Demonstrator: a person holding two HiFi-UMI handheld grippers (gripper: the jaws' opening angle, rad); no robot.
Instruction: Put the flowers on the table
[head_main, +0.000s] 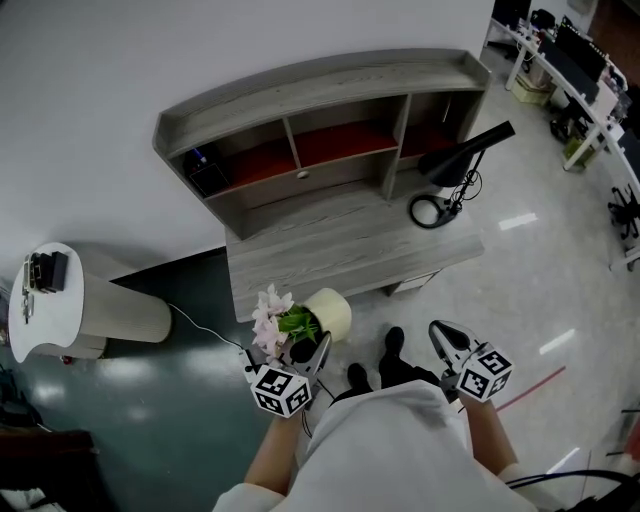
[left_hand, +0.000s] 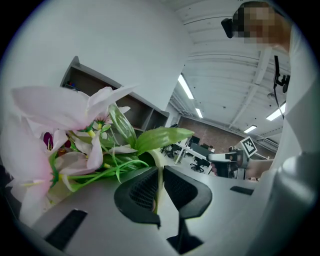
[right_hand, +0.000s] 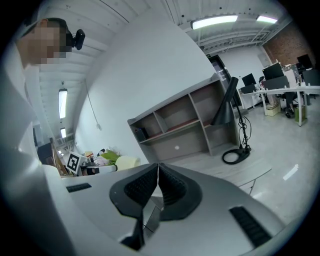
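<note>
**Left gripper holds flower pot at table's near edge**

Head view, 6 o'clock: the person's white top and both forearms. The left gripper is at 7 o'clock, jaws clamped on the thin cream rim of the pot; the left gripper view shows the rim pinched between the pads. The right gripper is at 5 o'clock, jaws together with nothing between them.

The pot is tipped sideways in the air. The pink flowers and their green leaves point toward 9 o'clock.

The pot overlaps the near-left edge of the grey wooden table, just beyond it. A shelf unit stands on the table's back at 12 o'clock, against a white wall. A black lamp is on the table's right end, at 2 o'clock. Office desks are far off at 2 o'clock.
</note>
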